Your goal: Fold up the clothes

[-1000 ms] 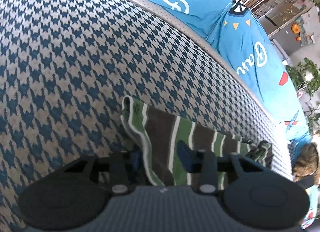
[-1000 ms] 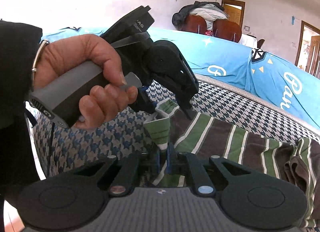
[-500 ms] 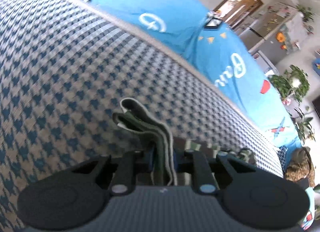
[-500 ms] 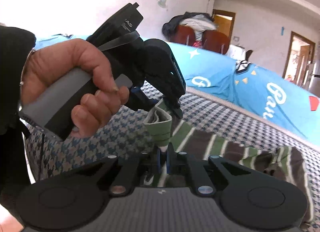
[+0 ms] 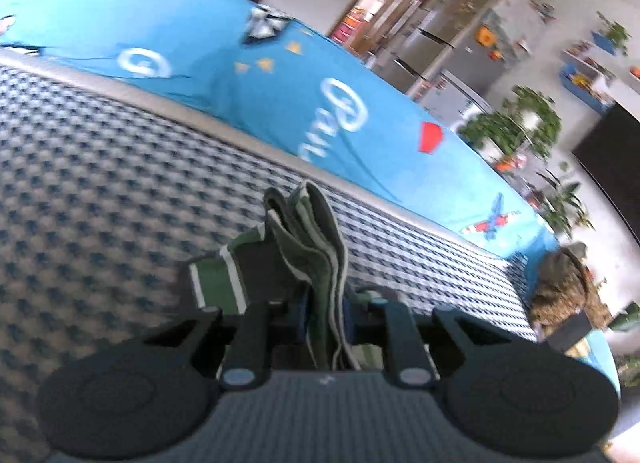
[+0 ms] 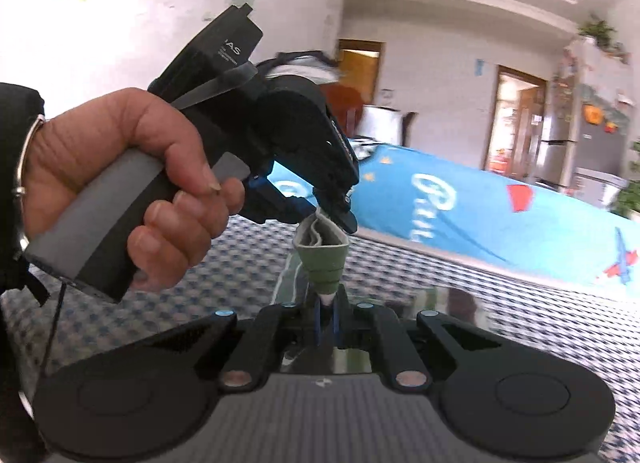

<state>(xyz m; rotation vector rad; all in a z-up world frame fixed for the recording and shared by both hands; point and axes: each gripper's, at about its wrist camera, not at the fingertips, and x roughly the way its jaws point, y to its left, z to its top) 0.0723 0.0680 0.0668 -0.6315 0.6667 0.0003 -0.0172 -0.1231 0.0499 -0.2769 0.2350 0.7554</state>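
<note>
Green striped garment point(image 5: 316, 259) pinched in both hand-held grippers, left point(image 5: 326, 313) and right point(image 6: 326, 315).

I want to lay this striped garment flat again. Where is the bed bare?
Bare houndstooth cover lies left of the striped garment, up to the blue quilt. It is crowded at the middle, where the left tool and right tool pinch the cloth.

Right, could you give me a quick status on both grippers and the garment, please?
Left gripper shut on striped garment. Right gripper shut on same edge. Garment lifted off houndstooth surface. Nothing in the way.
</note>
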